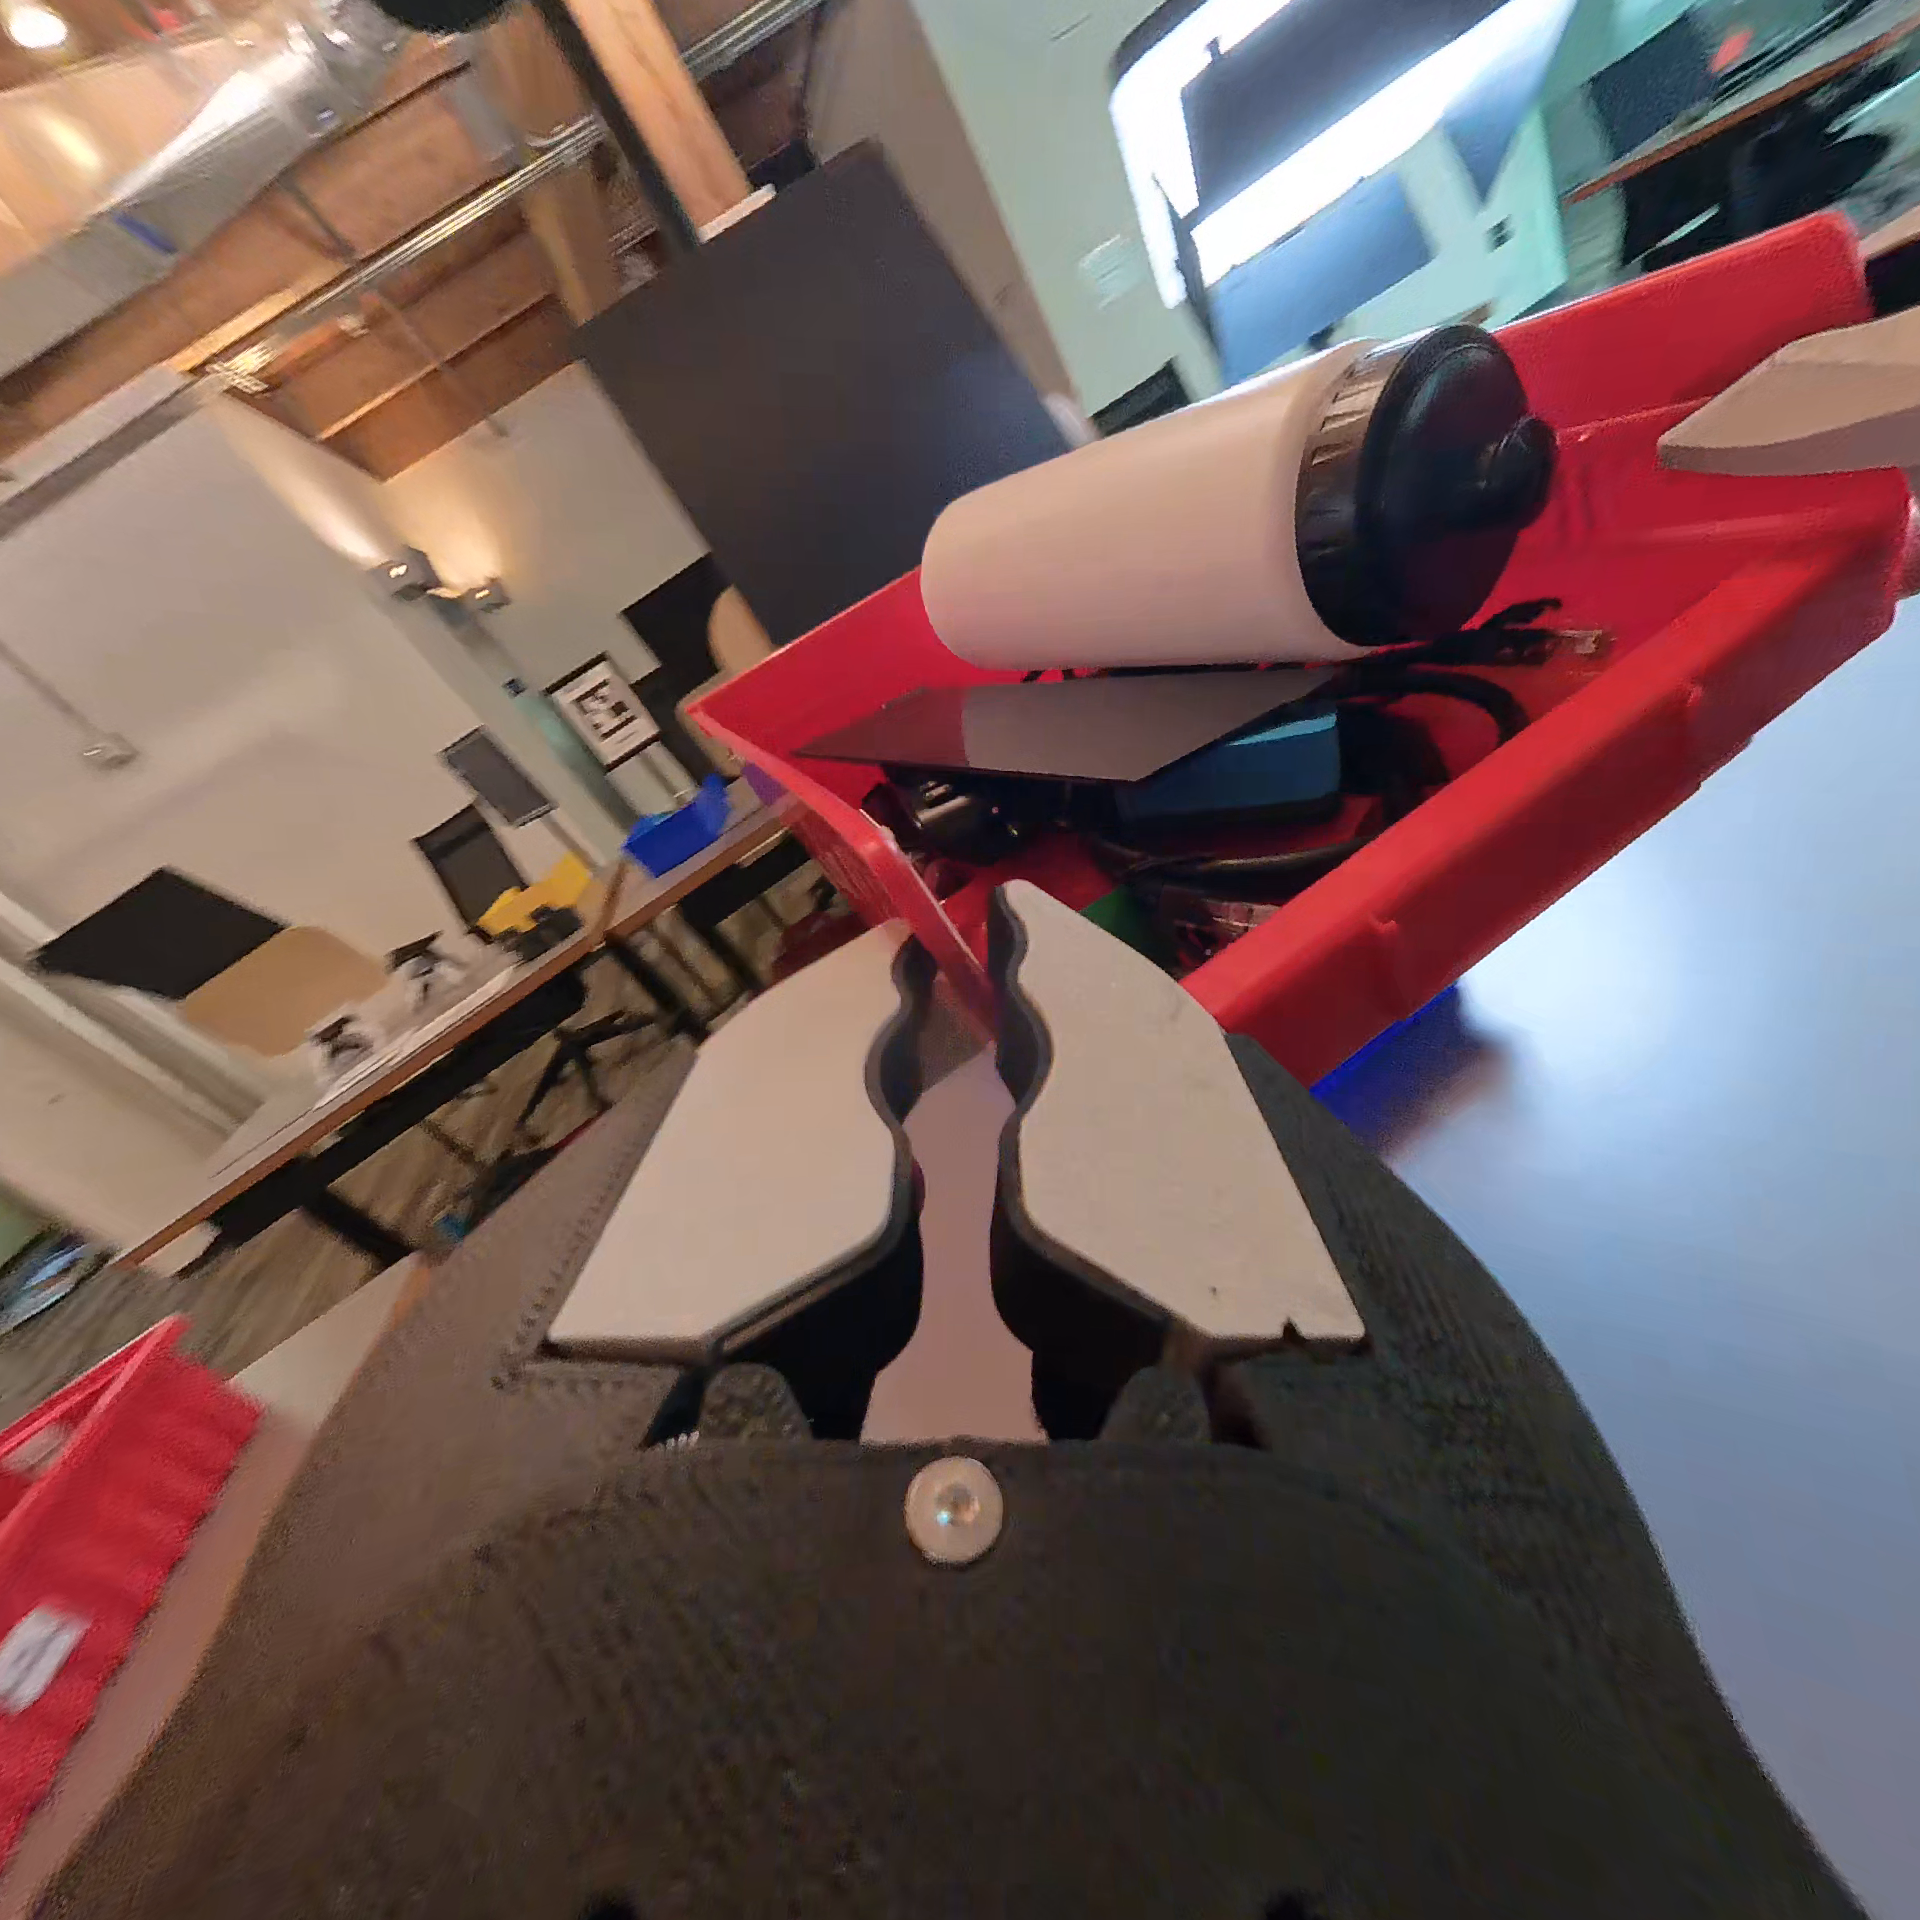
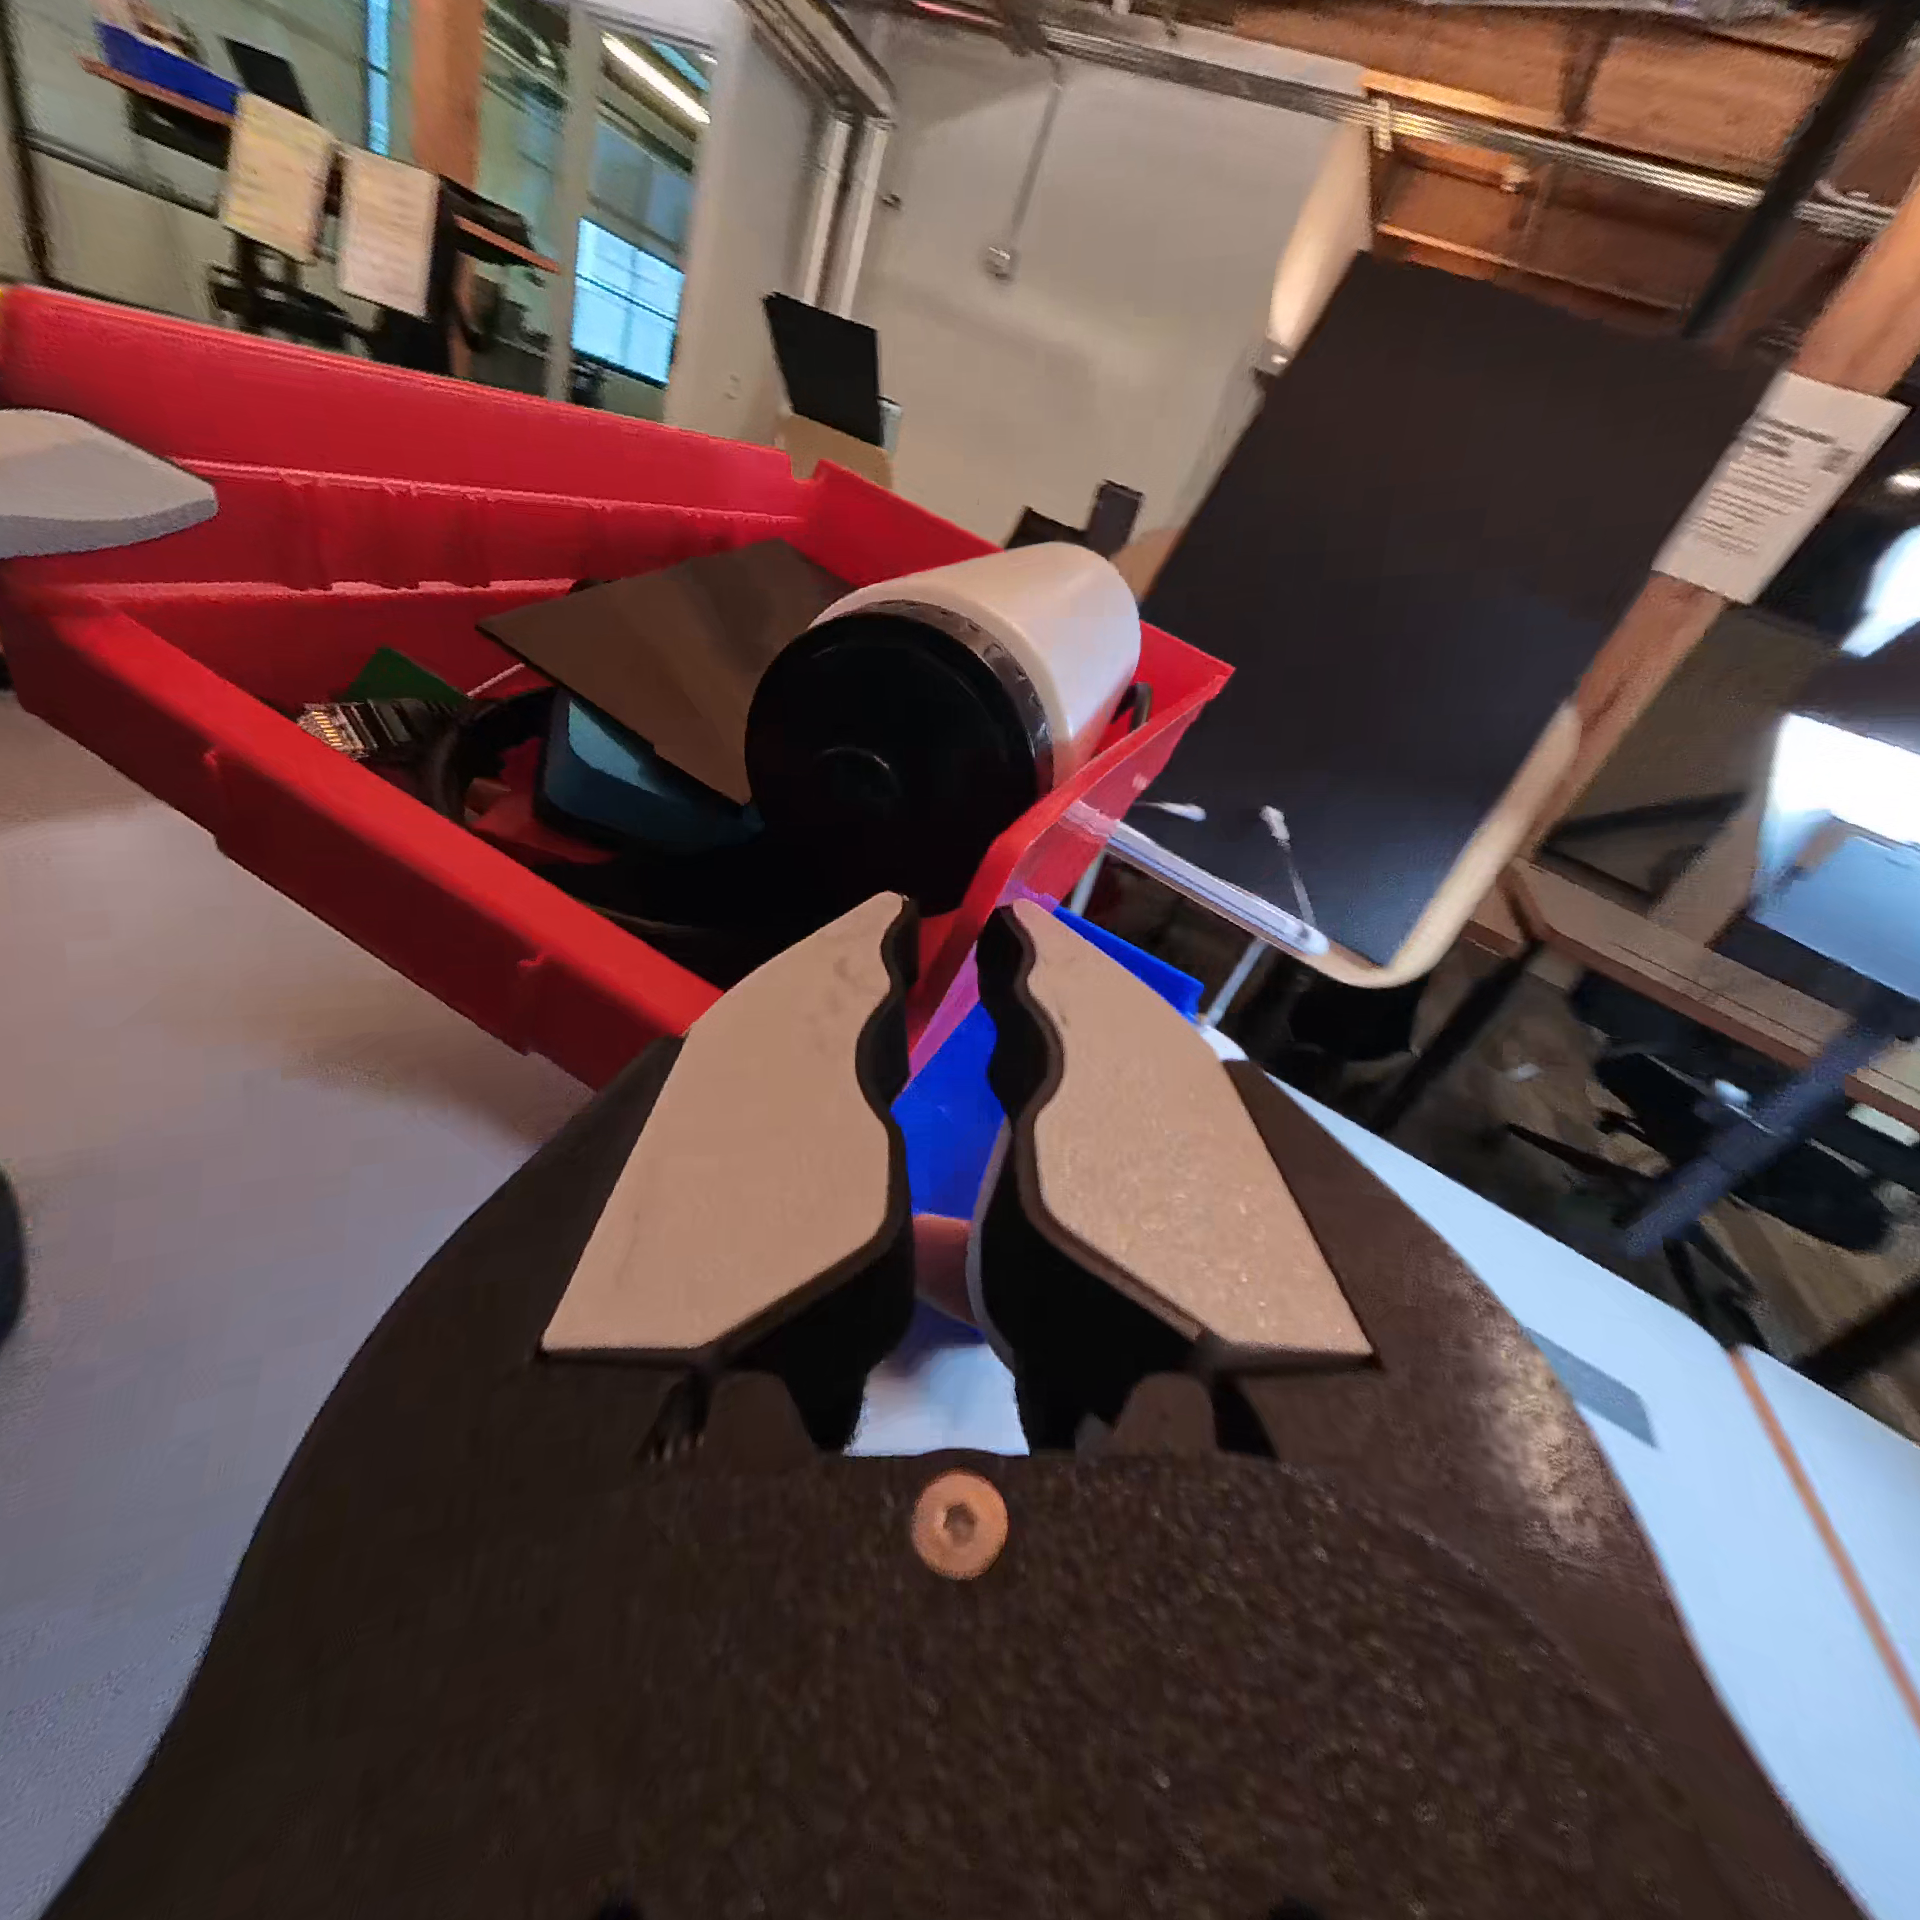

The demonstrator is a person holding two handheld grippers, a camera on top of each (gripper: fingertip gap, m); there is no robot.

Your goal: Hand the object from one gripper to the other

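A red plastic bin (image 1: pixel 1455 862) hangs tilted between my two grippers. My left gripper (image 1: pixel 956 925) is shut on the rim at one corner. My right gripper (image 2: pixel 956 912) is shut on the bin's (image 2: pixel 416 883) wall at the opposite end. Each view shows the other gripper's grey fingertip at the bin's far end, right fingertip (image 1: pixel 1808 416), left fingertip (image 2: pixel 83 483). Inside lie a white bottle with a black cap (image 1: pixel 1122 561) (image 2: pixel 1060 613), a black flat panel (image 1: pixel 1060 727) (image 2: pixel 665 634), a blue device and dark cables.
A blue bin (image 2: pixel 956 1101) sits just under the red one on the pale table (image 2: pixel 208 1039). A chair with a black back (image 2: pixel 1403 623) stands beyond the table edge. Another red bin (image 1: pixel 83 1507) is at lower left. Work tables (image 1: pixel 468 1018) stand farther off. The tips of one gripper are about 20 cm away from the tips of the other.
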